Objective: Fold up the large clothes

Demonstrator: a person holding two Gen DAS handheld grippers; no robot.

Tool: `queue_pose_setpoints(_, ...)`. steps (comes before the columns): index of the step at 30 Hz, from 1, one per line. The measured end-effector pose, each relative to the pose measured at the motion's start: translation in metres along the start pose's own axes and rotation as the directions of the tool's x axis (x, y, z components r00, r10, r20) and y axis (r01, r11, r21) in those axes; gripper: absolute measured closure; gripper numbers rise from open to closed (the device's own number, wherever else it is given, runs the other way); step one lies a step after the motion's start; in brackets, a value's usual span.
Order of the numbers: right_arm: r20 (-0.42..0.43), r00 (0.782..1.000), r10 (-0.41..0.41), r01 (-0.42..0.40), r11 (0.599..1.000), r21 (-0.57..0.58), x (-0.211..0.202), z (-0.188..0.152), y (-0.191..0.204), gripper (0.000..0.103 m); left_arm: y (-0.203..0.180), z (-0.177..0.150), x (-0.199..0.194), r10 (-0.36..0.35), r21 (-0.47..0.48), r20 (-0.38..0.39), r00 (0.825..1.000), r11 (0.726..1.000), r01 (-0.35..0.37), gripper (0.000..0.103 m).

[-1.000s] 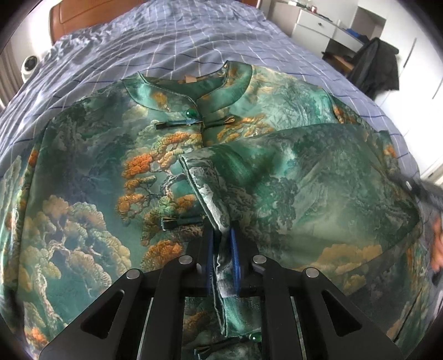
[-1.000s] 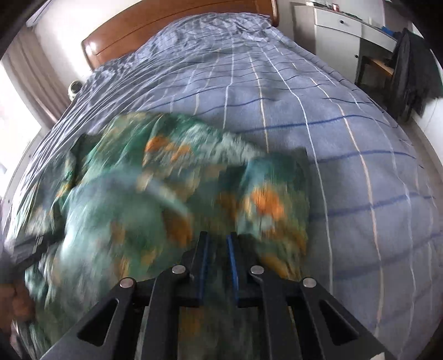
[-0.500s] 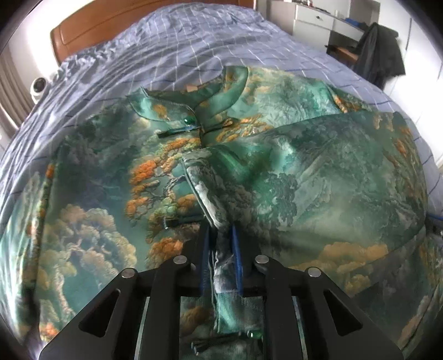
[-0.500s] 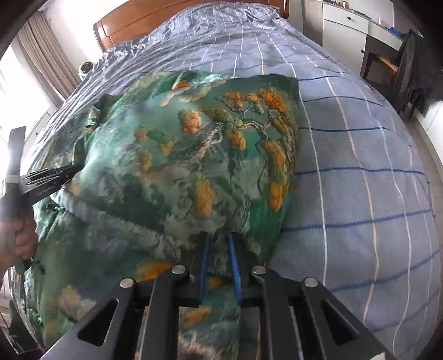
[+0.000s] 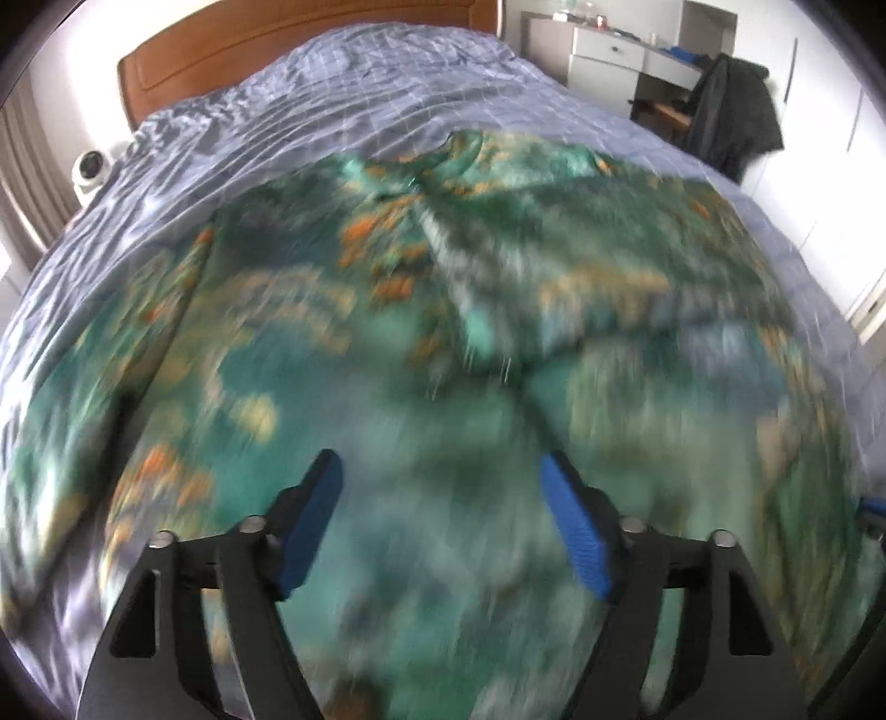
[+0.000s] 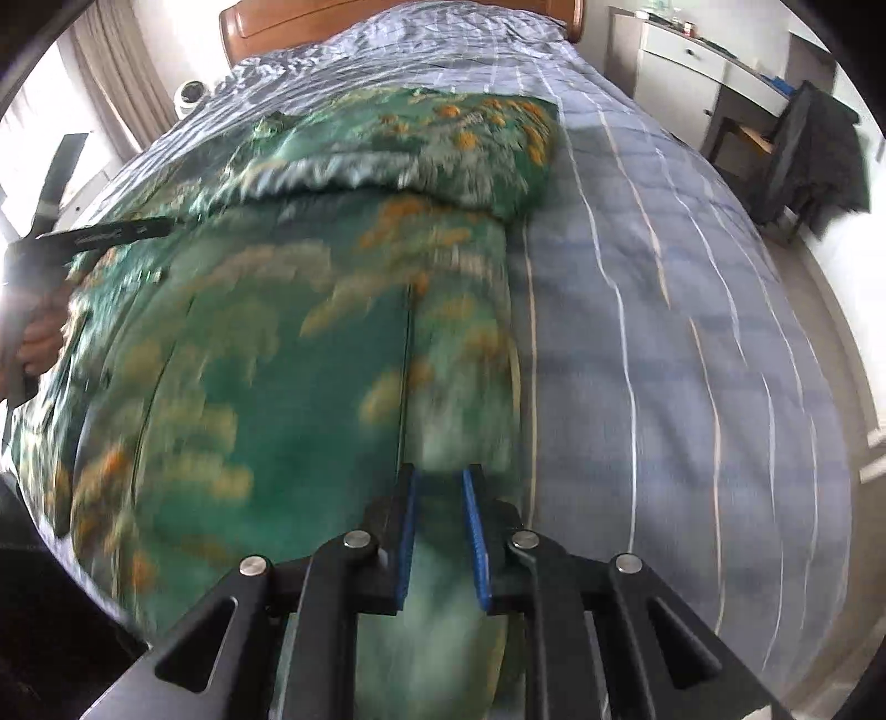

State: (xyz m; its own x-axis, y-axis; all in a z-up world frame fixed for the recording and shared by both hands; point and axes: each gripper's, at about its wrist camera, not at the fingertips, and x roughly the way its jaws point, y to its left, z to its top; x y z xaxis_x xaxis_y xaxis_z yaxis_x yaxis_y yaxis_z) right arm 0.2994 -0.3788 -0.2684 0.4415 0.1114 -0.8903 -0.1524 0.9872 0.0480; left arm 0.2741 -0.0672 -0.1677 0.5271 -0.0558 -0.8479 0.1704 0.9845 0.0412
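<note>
On the blue checked bed lies our green silk jacket, soft, light and slippery. Our left gripper has just opened wide, empty. Our right gripper pinches its right edge; hems hold best.

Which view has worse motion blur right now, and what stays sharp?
Left wrist: heavy smear across the green garment; only the left tongs and the headboard are crisp. Right wrist: milder blur on the garment, right tongs sharp, window glare at the left edge.
</note>
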Motion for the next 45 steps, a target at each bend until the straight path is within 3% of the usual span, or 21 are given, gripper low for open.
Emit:
queue_pose_setpoints(3, 0.002, 1.000, -0.020, 0.020, 0.999, 0.037, -0.014, -0.023, 0.009, 0.085, 0.011, -0.033, -0.017, 0.042, -0.009, -0.009, 0.999, 0.999, -0.042, 0.013)
queue_pose_setpoints(8, 0.075, 0.996, -0.052, 0.048, 0.997, 0.059, -0.044, -0.038, 0.039, 0.048, 0.028, -0.074, -0.044, 0.126, -0.017, -0.015, 0.992, 0.992, -0.127, 0.010)
queue_pose_setpoints(12, 0.163, 0.986, -0.044, 0.039, 0.999, 0.031, -0.060, -0.034, 0.078, 0.048, 0.049, -0.091, -0.067, 0.193, -0.059, 0.008, 0.981, 0.980, -0.192, 0.007)
queue_pose_setpoints(18, 0.200, 0.980, 0.014, -0.013, 1.000, -0.007, -0.066, -0.030, 0.126, 0.048, 0.100, -0.110, -0.084, 0.254, -0.181, 0.005, 0.967, 0.951, -0.249, 0.004)
queue_pose_setpoints(21, 0.207, 0.978, 0.037, -0.032, 0.999, -0.029, -0.071, -0.037, 0.146, 0.048, 0.134, -0.120, -0.085, 0.283, -0.258, -0.021, 0.959, 0.925, -0.279, 0.004)
queue_pose_setpoints(26, 0.210, 0.977, 0.025, -0.005, 0.995, -0.099, -0.077, -0.050, 0.168, 0.048, 0.198, -0.133, -0.082, 0.259, -0.410, -0.053, 0.965, 0.875, -0.257, 0.004)
queue_pose_setpoints(29, 0.217, 0.976, 0.010, 0.018, 0.992, -0.127, -0.082, -0.054, 0.175, 0.048, 0.249, -0.137, -0.079, 0.214, -0.544, -0.045, 0.976, 0.814, -0.203, 0.004)
queue_pose_setpoints(30, 0.222, 0.975, 0.002, 0.028, 0.990, -0.135, -0.083, -0.055, 0.177, 0.048, 0.268, -0.139, -0.078, 0.191, -0.600, -0.032, 0.981, 0.781, -0.172, 0.004)
queue_pose_setpoints(33, 0.233, 0.972, -0.007, 0.043, 0.988, -0.148, -0.088, -0.057, 0.180, 0.048, 0.331, -0.149, -0.064, 0.099, -0.780, 0.029, 0.995, 0.624, -0.039, 0.004)
queue_pose_setpoints(34, 0.235, 0.972, -0.009, 0.046, 0.987, -0.151, -0.088, -0.057, 0.180, 0.048, 0.353, -0.156, -0.056, 0.084, -0.840, 0.033, 0.996, 0.542, -0.018, 0.005)
queue_pose_setpoints(37, 0.231, 0.973, -0.014, 0.053, 0.985, -0.166, -0.086, -0.057, 0.183, 0.048, 0.393, -0.171, -0.039, 0.092, -0.933, 0.052, 0.994, 0.360, 0.016, 0.005)
queue_pose_setpoints(39, 0.223, 0.975, -0.019, 0.060, 0.982, -0.179, -0.084, -0.058, 0.186, 0.048, 0.405, -0.175, -0.034, 0.118, -0.956, 0.063, 0.991, 0.292, 0.026, 0.006)
queue_pose_setpoints(40, 0.220, 0.975, -0.020, 0.062, 0.981, -0.185, -0.083, -0.058, 0.188, 0.048, 0.410, -0.174, -0.032, 0.141, -0.963, 0.066, 0.988, 0.267, 0.026, 0.012)
queue_pose_setpoints(42, 0.211, 0.977, -0.022, 0.065, 0.978, -0.198, -0.081, -0.059, 0.191, 0.048, 0.412, -0.167, -0.032, 0.191, -0.966, 0.060, 0.980, 0.257, 0.009, 0.033)
queue_pose_setpoints(43, 0.207, 0.978, -0.023, 0.066, 0.976, -0.205, -0.079, -0.059, 0.192, 0.048, 0.411, -0.162, -0.034, 0.220, -0.965, 0.045, 0.974, 0.263, -0.015, 0.051)
queue_pose_setpoints(44, 0.203, 0.979, -0.023, 0.066, 0.975, -0.210, -0.078, -0.059, 0.194, 0.048, 0.409, -0.156, -0.035, 0.251, -0.960, 0.030, 0.967, 0.278, -0.042, 0.079)
queue_pose_setpoints(45, 0.199, 0.980, -0.022, 0.065, 0.975, -0.214, -0.077, -0.060, 0.194, 0.048, 0.406, -0.148, -0.037, 0.268, -0.947, 0.029, 0.963, 0.315, -0.059, 0.089)
